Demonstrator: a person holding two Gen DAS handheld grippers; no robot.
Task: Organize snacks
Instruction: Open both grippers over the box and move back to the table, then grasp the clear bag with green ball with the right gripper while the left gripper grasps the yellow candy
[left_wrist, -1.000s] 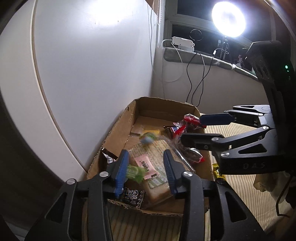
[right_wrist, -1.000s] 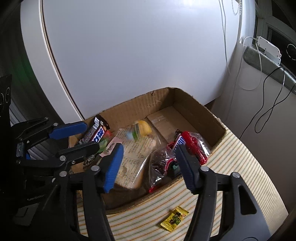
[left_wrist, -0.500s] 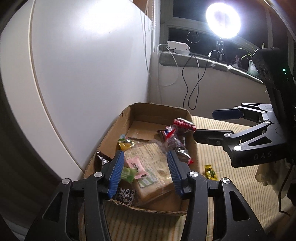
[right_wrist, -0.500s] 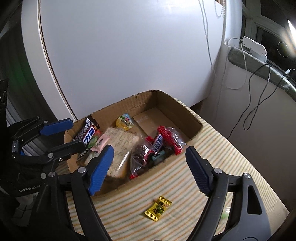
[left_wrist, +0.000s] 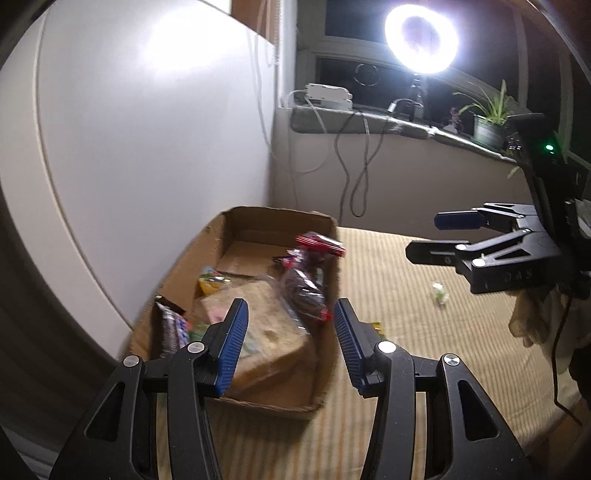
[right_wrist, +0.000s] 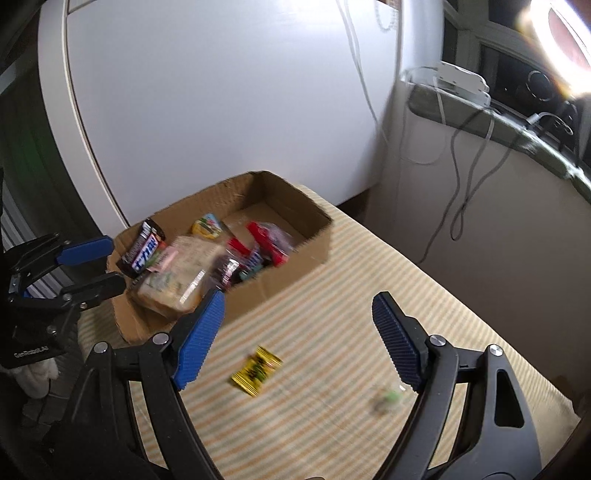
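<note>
A cardboard box (left_wrist: 327, 354) (right_wrist: 280, 273) stands on the striped cloth against the white panel. It holds a wrapped bread pack (left_wrist: 269, 332) (right_wrist: 181, 269), a dark chocolate bar (right_wrist: 146, 251), a yellow jelly cup (left_wrist: 210, 282) (right_wrist: 207, 226) and red packets (left_wrist: 319, 242) (right_wrist: 264, 240). On the cloth lie a yellow candy (right_wrist: 256, 371) and a small green sweet (right_wrist: 388, 398) (left_wrist: 439, 293). My left gripper (left_wrist: 290, 310) (right_wrist: 99, 266) hovers open over the box's near end, empty. My right gripper (right_wrist: 298, 299) (left_wrist: 424, 236) is wide open and empty above the cloth, the yellow candy below it.
A white curved panel (right_wrist: 221, 110) backs the box. A windowsill (left_wrist: 388, 125) carries a power strip (left_wrist: 327, 96), hanging cables, a bright ring light (left_wrist: 421, 37) and a potted plant (left_wrist: 487, 122). The striped cloth (right_wrist: 369, 258) stretches right of the box.
Both grippers have drawn back from the box, the right one swinging out over the cloth with its jaws spread wider. The yellow jelly cup, seen in mid-air before, now rests inside the box.
</note>
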